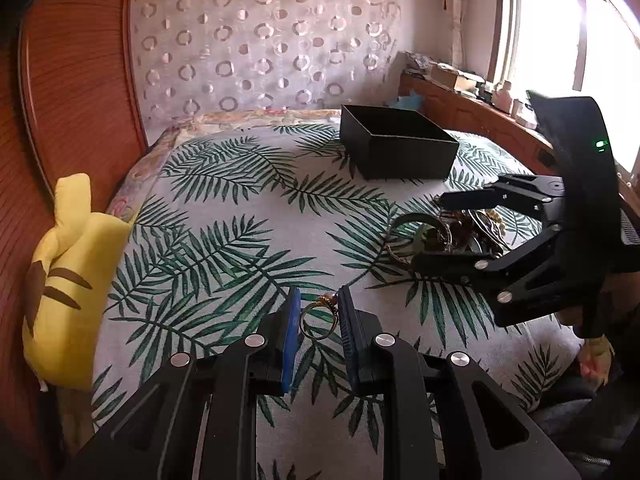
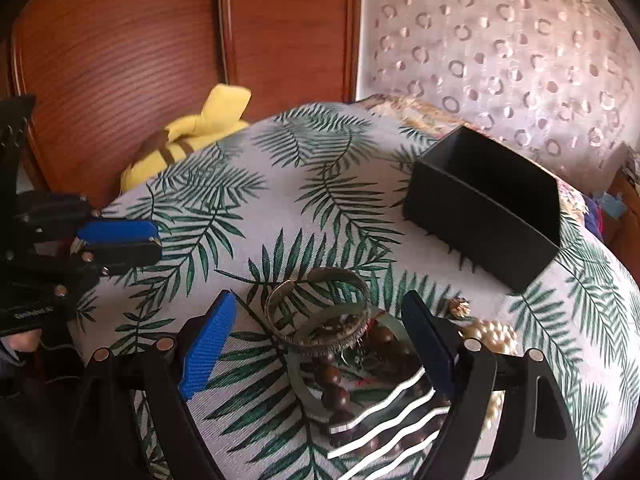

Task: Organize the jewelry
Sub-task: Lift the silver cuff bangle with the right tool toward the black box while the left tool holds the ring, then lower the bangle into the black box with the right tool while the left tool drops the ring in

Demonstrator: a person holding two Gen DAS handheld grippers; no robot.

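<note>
Left gripper (image 1: 319, 312): clamped on a gold ring (image 1: 318, 320), held between its pads.
Right gripper (image 2: 316, 340): jaws wide apart, jewelry pile (image 2: 344, 344) between them, untouched.
Black box (image 1: 396, 146): beyond both jaws.

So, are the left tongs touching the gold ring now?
Touching. In the left wrist view the gold ring sits clamped between both blue pads of the left tongs, lifted off the leaf-print bedspread.

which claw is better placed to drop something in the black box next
Left. The left claw already grips a gold ring and only needs carrying to the black box. The right claw is open, empty, over the jewelry pile.
</note>
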